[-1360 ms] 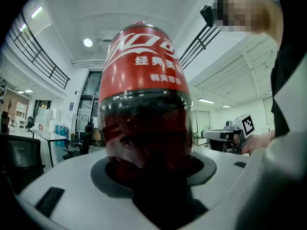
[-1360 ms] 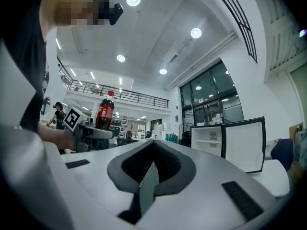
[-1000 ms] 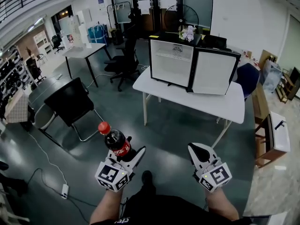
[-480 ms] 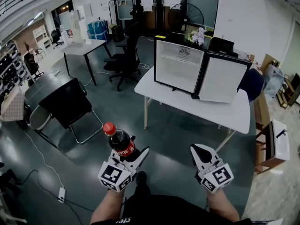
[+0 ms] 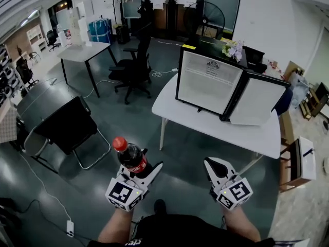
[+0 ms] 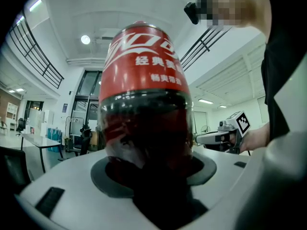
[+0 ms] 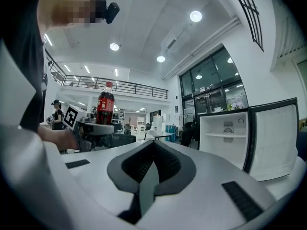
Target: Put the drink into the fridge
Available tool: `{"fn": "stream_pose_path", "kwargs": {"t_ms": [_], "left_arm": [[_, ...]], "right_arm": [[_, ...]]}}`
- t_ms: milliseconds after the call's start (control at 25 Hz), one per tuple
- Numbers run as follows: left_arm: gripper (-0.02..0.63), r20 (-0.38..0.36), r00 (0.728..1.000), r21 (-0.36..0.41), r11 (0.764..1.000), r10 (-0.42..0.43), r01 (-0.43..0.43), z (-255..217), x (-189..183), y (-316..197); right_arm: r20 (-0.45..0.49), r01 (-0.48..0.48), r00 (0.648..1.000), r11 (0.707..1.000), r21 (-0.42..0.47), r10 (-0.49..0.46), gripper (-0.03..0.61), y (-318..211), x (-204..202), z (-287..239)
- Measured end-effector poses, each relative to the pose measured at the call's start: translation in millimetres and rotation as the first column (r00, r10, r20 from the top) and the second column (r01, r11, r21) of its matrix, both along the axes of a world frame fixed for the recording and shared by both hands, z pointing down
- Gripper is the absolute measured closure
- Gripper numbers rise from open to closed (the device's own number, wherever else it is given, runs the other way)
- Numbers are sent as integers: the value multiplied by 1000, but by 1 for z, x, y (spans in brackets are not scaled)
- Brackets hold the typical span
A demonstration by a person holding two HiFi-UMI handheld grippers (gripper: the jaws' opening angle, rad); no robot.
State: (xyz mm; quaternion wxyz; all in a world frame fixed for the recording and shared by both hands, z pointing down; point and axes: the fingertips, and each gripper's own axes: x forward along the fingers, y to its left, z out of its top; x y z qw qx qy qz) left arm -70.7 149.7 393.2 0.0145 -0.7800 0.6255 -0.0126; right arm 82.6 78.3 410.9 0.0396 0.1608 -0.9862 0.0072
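One fridge shelf (image 7: 224,135) — right gripper view

The room is bright. Round ceiling lamps (image 7: 195,16) shine down from above, and the shiny floor (image 5: 185,163) shows pale glare. Every picture bends at the edges (the two gripper views go black in the corners). The cola bottle (image 6: 144,109) sits so close to the camera that it looks dark and blurry.
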Motion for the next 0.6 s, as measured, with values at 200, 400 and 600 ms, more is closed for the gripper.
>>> {"fn": "stream_pose_path", "kwargs": {"t_ms": [200, 400, 600], "left_arm": [[334, -10, 1000, -7, 1000, 21, -21, 2, -64, -17], [334, -34, 998, -6, 999, 44, -44, 9, -99, -31], [334, -37, 996, -9, 997, 79, -80, 14, -108, -53]], "right_arm": [[-8, -20, 1000, 1000, 13, 20, 565, -20, -64, -12], [-54, -44, 998, 999, 20, 45, 565, -35, -95, -8], [-56, -67, 996, 997, 26, 68, 564, -52, -107, -9]]}}
